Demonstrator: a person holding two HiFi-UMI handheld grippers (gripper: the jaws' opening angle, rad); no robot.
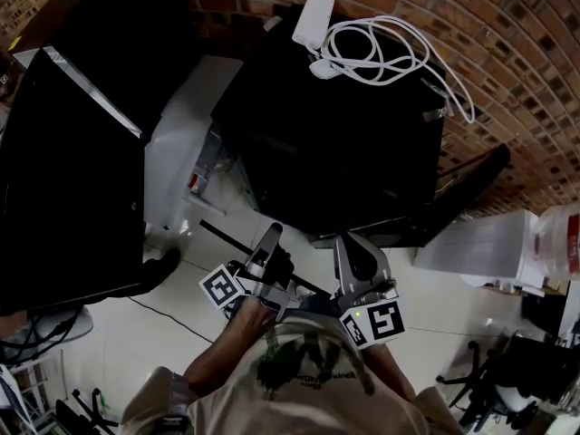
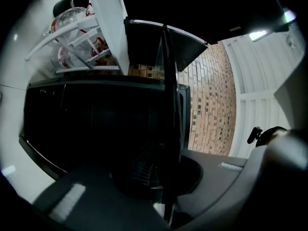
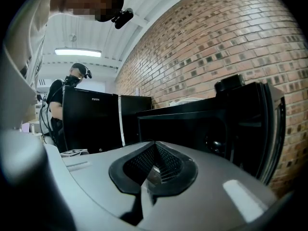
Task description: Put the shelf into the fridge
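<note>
A thin dark shelf shows edge-on as a black line by my left gripper. In the left gripper view the shelf stands as a narrow vertical plate, and my left gripper is shut on its near edge. Ahead stands the black fridge with its dark inside. Its open door hangs to the left, and the white door racks carry bottles. My right gripper is beside the left one, below the fridge front. Its jaws are shut with nothing between them.
A white adapter and coiled cable lie on the fridge top. A brick wall runs behind. Another black cabinet stands left, a white container right, chair legs lower right. A person stands far back.
</note>
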